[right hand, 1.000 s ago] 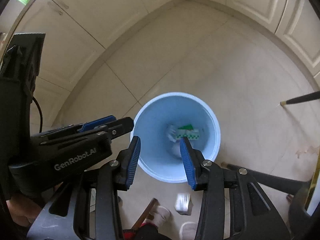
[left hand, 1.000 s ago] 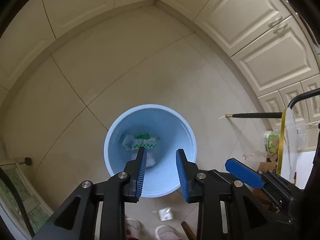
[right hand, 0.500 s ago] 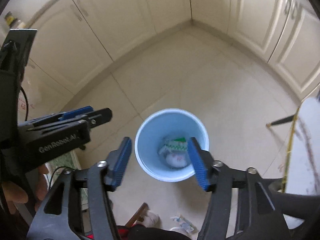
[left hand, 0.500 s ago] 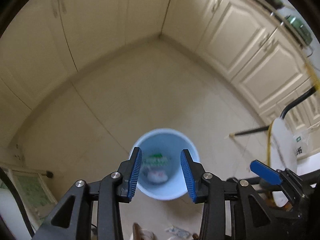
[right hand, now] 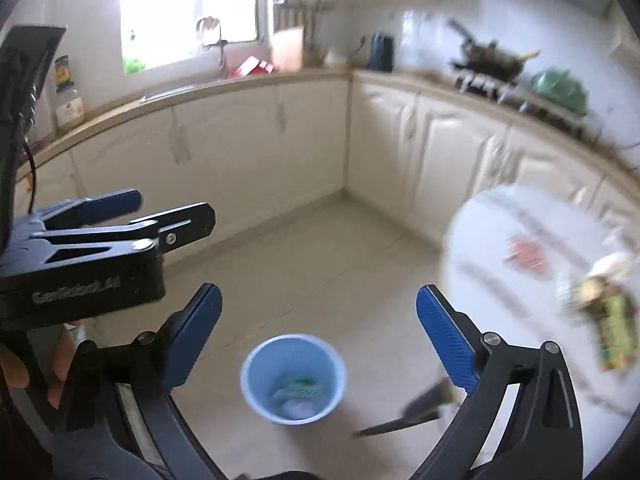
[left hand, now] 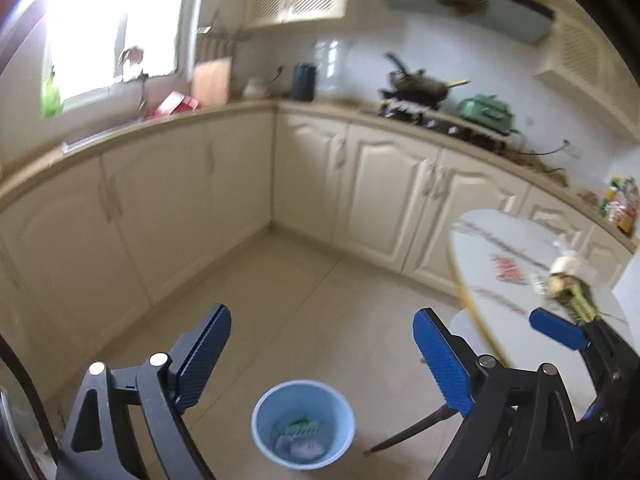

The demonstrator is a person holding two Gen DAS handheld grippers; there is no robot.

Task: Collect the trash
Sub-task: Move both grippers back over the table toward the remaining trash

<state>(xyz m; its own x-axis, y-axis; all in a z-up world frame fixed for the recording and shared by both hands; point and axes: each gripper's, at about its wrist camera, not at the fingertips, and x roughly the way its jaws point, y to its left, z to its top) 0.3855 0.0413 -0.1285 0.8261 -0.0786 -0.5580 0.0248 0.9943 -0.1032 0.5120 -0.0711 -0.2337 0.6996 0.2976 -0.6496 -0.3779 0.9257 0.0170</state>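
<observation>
Opening wide with nothing between their jaws, the left gripper (left hand: 322,354) and right gripper (right hand: 318,330) are held above the tiled floor. Crumpled trash (left hand: 298,438) is seen inside the blue bin (left hand: 303,424) below; more wrappers (right hand: 608,312) are left on the round table (right hand: 500,280).

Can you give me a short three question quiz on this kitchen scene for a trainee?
1. True or false: the round light-blue plastic bin on the tiled floor already holds trash.
2. Where does the yellow-green crumpled wrapper lie? A) on the floor B) on the round white table C) in the bin
3. Fill in: nothing is between the left tongs or right tongs; both are ____.

Key: 1 true; 2 B; 3 empty.
</observation>
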